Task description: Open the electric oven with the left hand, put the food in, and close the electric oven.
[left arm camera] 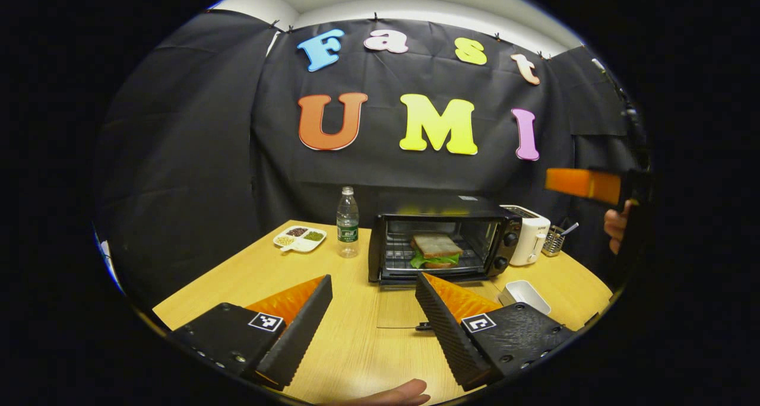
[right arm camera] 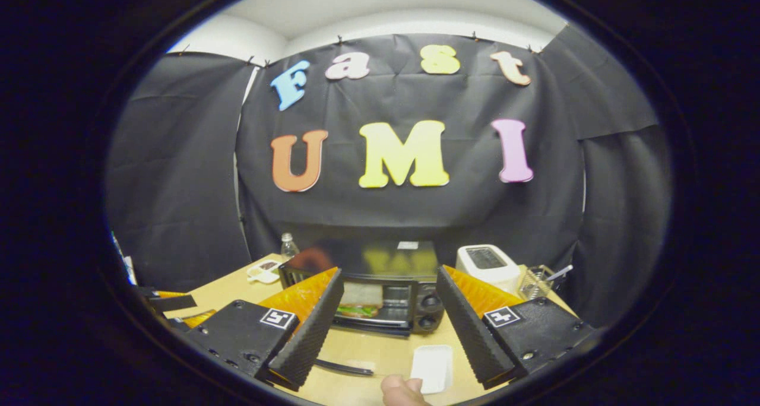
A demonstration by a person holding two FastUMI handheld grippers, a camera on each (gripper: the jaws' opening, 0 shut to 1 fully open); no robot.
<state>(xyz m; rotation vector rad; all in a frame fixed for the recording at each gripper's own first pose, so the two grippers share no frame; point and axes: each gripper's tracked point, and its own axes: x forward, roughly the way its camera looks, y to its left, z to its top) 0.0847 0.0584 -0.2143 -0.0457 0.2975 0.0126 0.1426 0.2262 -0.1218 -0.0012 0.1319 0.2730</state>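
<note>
1. the oven (left arm camera: 442, 240) stands at the back middle of the tabletop (left arm camera: 350, 346), its glass door (left arm camera: 398, 311) folded down flat toward the viewer.
2. a sandwich (left arm camera: 436, 250) with green leaves under the bread lies on the rack inside the oven.
3. a white toaster (left arm camera: 528, 234) stands just beside the oven's knob side, and a wire holder (left arm camera: 553, 240) with a utensil is beyond it.
4. a water bottle (left arm camera: 348, 222) stands just beside the oven's other side, with a divided white dish (left arm camera: 300, 238) of small foods near it.
5. an empty white tray (left arm camera: 525, 295) lies in front of the oven, toward the toaster side.
6. the left tongs (left arm camera: 373, 299) hang above the tabletop in front of the open door, spread wide and holding nothing.
7. the right tongs (right arm camera: 389, 305) hang higher, facing the oven, also spread wide and empty.
8. in the left gripper view, the right tongs show at the far right edge, held by a hand (left arm camera: 616, 227).
</note>
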